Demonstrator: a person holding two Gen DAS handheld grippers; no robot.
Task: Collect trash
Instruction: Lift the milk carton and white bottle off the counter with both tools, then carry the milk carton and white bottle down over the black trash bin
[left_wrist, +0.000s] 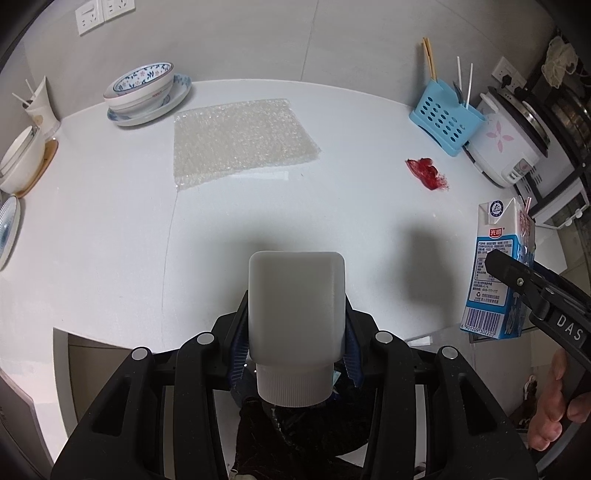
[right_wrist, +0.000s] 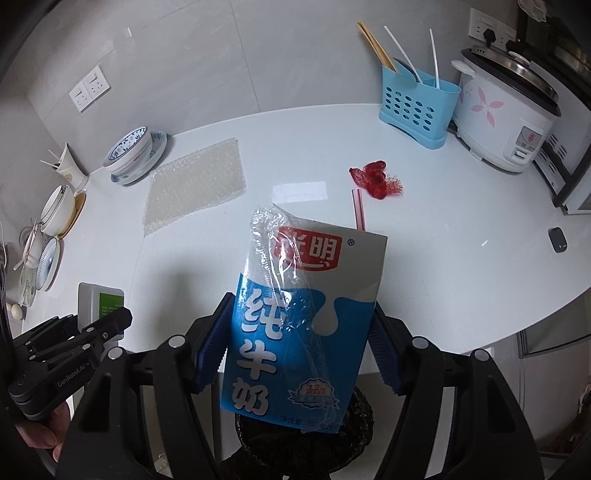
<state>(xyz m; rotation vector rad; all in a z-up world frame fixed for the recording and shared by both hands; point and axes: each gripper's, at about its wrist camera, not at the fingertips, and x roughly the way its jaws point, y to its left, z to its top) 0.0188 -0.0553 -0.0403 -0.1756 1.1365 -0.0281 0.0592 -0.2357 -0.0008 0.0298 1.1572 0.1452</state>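
My left gripper (left_wrist: 295, 354) is shut on a white plastic bottle (left_wrist: 296, 306), cap end towards the camera, above a black-lined bin (left_wrist: 295, 435). My right gripper (right_wrist: 295, 343) is shut on a blue and white milk carton (right_wrist: 299, 317) with a pink straw (right_wrist: 358, 208), held over the same bin (right_wrist: 306, 443). The carton also shows at the right of the left wrist view (left_wrist: 496, 273), the bottle at the left of the right wrist view (right_wrist: 99, 304). A bubble wrap sheet (left_wrist: 240, 140) and a red net scrap (left_wrist: 426, 171) lie on the white counter (left_wrist: 110, 240).
Stacked bowls on a plate (left_wrist: 147, 92) stand at the back left, with more dishes (left_wrist: 22, 158) and a cup (left_wrist: 40, 107) at the left edge. A blue utensil caddy (left_wrist: 445, 118) and a rice cooker (left_wrist: 509, 144) stand at the back right. A small dark object (right_wrist: 557, 239) lies at the right.
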